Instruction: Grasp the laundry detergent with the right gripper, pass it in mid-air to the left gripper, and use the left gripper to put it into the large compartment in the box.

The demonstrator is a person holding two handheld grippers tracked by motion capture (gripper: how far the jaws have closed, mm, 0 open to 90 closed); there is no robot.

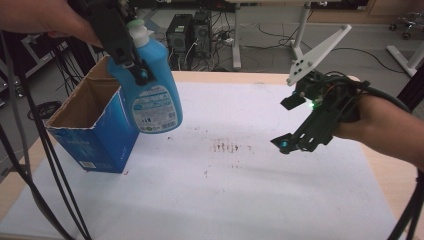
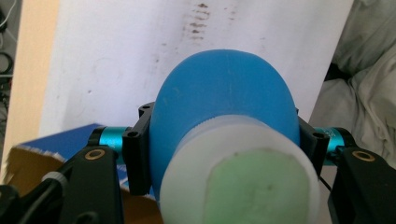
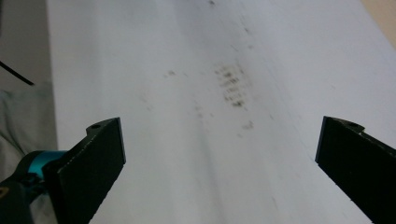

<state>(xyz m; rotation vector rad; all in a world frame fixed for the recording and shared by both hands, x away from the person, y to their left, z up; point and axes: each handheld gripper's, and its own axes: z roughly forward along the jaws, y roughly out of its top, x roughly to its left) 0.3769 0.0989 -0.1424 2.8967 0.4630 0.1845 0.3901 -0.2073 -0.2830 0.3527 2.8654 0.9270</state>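
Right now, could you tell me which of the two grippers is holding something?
The left gripper: its jaws clamp the blue bottle by the cardboard box. The right gripper hangs over the table, jaws wide apart and empty.

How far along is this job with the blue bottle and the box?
Done: the blue bottle is off the table, clamped in the left gripper. In hand: it hangs beside the open cardboard box. Left: probably setting it inside. The right gripper is open, holding nothing.
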